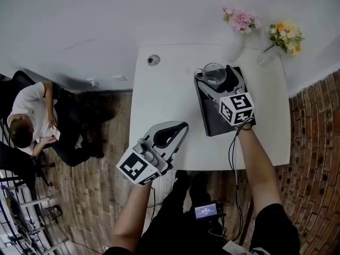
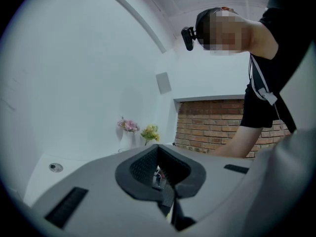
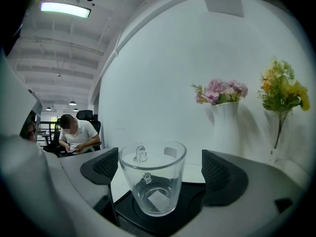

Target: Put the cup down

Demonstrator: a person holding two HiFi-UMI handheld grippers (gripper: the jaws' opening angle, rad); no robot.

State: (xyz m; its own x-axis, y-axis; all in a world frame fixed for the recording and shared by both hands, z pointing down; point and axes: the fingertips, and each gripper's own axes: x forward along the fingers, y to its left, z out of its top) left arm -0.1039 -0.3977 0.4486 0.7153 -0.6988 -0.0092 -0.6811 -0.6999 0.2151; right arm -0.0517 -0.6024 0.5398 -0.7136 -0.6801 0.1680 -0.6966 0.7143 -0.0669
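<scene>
Right tongs (image 3: 162,170) stand wide around a clear, round glass cup (image 3: 152,181).

The cup (image 3: 152,181) stands on a mat (image 1: 210,121) at the right side of the surface (image 1: 164,94). It is between the right tongs (image 3: 160,168) and touches neither one. Behind it stands a vase (image 3: 226,127), with another vase (image 3: 277,142) to the right of that. The left tongs (image 1: 182,127) are over the near edge, left of the mat.
</scene>
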